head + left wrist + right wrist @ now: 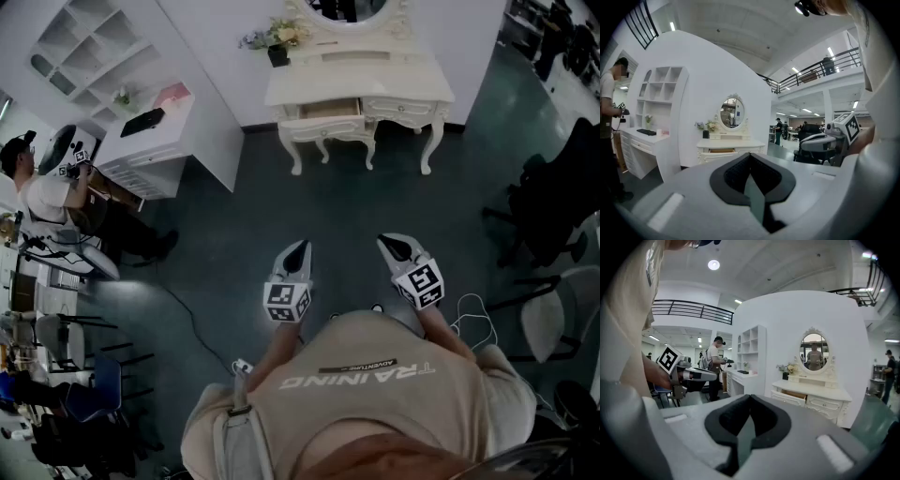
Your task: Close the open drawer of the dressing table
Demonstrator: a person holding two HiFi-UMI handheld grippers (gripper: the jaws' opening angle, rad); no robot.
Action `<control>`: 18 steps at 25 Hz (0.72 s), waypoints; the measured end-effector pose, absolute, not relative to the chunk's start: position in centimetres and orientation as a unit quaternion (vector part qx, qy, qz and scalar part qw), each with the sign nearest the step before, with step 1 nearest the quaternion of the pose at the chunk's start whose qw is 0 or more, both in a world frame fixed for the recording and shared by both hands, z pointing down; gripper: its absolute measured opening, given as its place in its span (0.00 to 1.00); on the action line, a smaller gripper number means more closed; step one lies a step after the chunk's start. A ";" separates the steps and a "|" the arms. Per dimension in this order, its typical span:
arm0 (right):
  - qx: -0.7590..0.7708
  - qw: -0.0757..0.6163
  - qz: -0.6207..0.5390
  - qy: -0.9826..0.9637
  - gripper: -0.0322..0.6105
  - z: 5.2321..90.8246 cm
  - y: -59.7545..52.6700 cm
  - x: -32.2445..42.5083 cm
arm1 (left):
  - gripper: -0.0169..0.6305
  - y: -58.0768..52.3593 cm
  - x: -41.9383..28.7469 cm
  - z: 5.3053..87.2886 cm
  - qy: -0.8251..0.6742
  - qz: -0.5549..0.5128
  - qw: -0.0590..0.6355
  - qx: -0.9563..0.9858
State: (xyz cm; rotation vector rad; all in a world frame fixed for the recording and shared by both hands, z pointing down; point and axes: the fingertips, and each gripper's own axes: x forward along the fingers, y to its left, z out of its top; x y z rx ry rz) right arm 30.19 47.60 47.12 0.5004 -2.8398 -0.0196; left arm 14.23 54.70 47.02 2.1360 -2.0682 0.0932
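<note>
At far left a bystander [42,192] works beside a white shelf unit [94,47] of open cubbyholes, smooth and matte. On the dark teal floor [234,234], the left hand-held gripper [298,248] points ahead, its grey moulded shell tapering to dark ribbed pads that meet at the tips, closed on nothing. Well beyond it, against the white wall, stands the desk [403,80], a cream dressing table with a glossy top, scrolled apron, curved carved legs and an oval mirror [349,9] in an ornate frame; a small bunch of flowers [272,36] sits at its back left corner. The drawer [330,109] hangs pulled out from the left half of the desk's front edge, its bare wood-coloured inside showing, while the drawer beside it sits flush. The right hand-held gripper [389,244], level with its twin, is likewise shut and empty, a cube of square black-and-white markers at its rear. Dark office chairs [562,178] crowd the right edge. By all appearances the job has not begun: neither tool is near the drawer, so the approach across the floor and the push home both remain.
</note>
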 end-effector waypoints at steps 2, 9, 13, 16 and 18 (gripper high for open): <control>0.179 0.123 0.001 -0.976 0.06 47.0 48.4 28.9 | 0.04 55.2 13.5 46.7 -0.683 0.038 0.084 0.725; 0.206 0.115 0.005 -0.972 0.06 46.1 47.5 26.0 | 0.04 54.1 11.0 45.6 -0.655 0.048 0.077 0.750; 0.224 0.125 0.010 -0.966 0.06 47.0 47.4 25.1 | 0.04 53.8 10.0 46.8 -0.642 0.049 0.091 0.759; 0.236 0.137 0.023 -0.962 0.06 48.5 46.9 24.8 | 0.04 53.1 9.4 48.2 -0.634 0.047 0.099 0.766; 0.246 0.142 0.043 -0.958 0.06 49.7 46.1 24.6 | 0.04 52.1 8.8 49.1 -0.632 0.048 0.106 0.766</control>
